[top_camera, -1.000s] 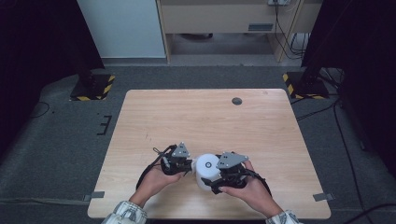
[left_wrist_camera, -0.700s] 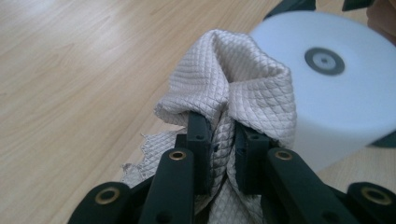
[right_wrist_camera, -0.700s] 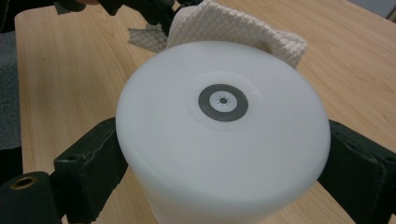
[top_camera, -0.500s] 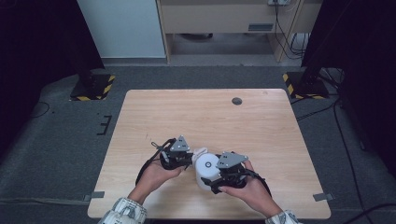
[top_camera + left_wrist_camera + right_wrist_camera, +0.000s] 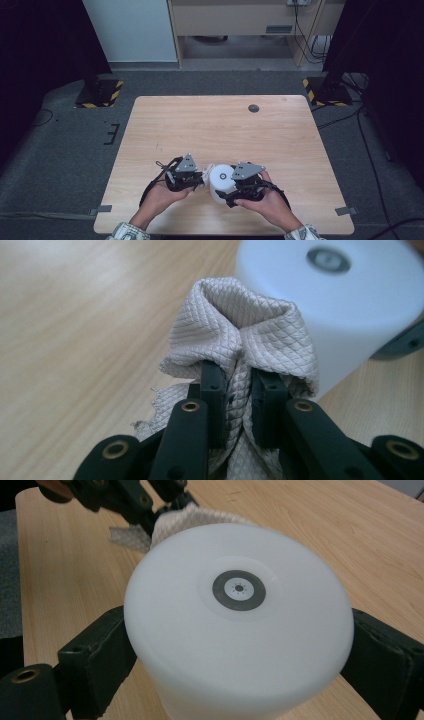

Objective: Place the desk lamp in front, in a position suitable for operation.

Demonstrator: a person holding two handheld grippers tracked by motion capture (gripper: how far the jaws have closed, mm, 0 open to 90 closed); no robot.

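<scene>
At the near edge of the wooden table (image 5: pixel 220 125), a person holds both tools close together over a white cylindrical container (image 5: pixel 221 181), which stands upright just in from that edge. The right gripper (image 5: pixel 239 645) is clamped on it, one jaw pressed to each side of its body. The left gripper (image 5: pixel 239 405) pinches a bunched grey quilted cloth (image 5: pixel 245 335), and the fold rests against the container's left side, just below its rim. This looks like the wiping step, with the container steadied while the cloth works its wall. I would judge the next move calls for dragging the cloth around or up onto the flat top (image 5: pixel 239 587) without loosening either grip.
</scene>
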